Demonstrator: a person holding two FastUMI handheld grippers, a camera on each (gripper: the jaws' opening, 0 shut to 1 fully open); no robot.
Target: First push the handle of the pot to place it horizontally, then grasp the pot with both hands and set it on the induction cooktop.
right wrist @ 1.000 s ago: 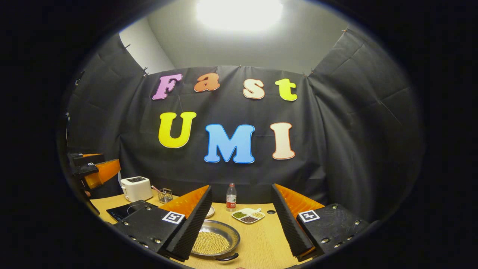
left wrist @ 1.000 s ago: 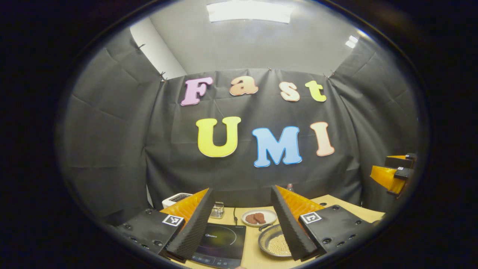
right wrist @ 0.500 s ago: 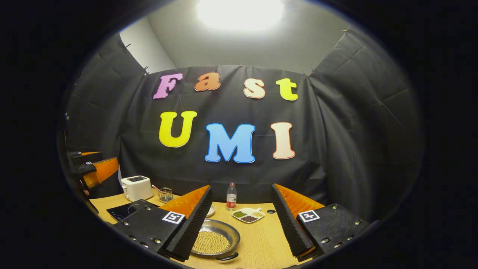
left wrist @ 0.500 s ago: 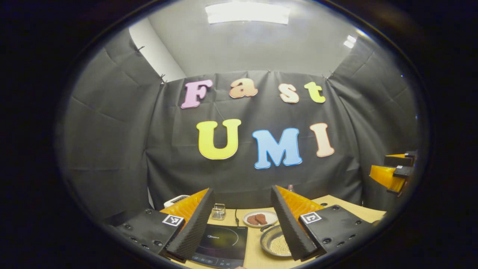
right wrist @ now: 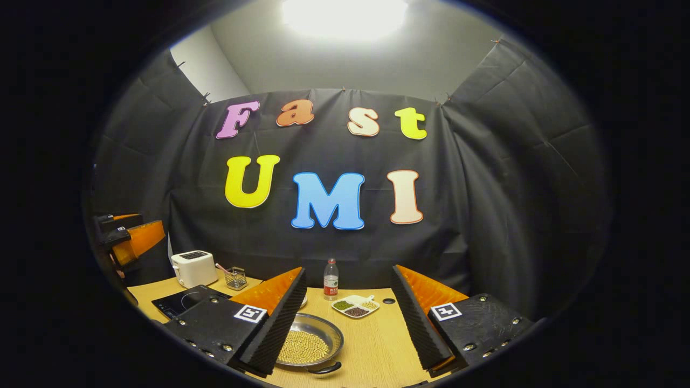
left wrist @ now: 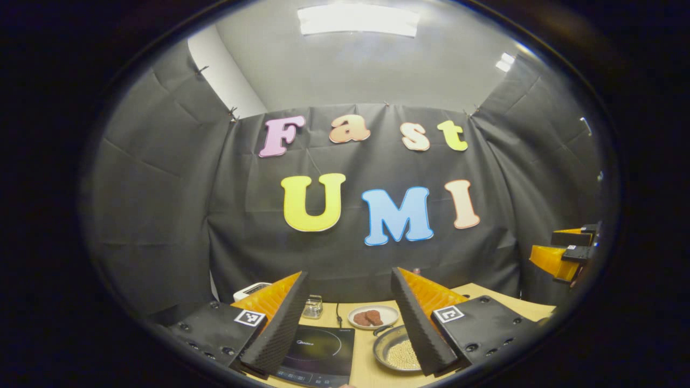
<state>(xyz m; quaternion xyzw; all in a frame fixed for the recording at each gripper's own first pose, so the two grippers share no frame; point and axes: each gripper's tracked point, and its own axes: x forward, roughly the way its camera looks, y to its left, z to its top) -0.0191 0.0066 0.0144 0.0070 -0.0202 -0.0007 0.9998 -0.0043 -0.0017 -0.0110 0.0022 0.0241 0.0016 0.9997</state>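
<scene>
A shallow steel pot full of pale yellow beans sits on the wooden table. One dark loop handle points toward me. In the left gripper view the pot lies just right of the black induction cooktop, half hidden by a finger, with its far handle showing. My left gripper hangs open above the cooktop, holding nothing. My right gripper is open above the pot's near side, clear of it. Each one also appears at the far edge of the other's view: right gripper, left gripper.
A plate of brown patties stands behind the pot. A white toaster and a wire basket stand behind the cooktop. A small bottle and a divided dish of beans are at the back.
The right gripper has tipped slightly downward, so the table's objects sit higher in its view. The left gripper has drifted only a little. Both stay open and the pot has not moved.
</scene>
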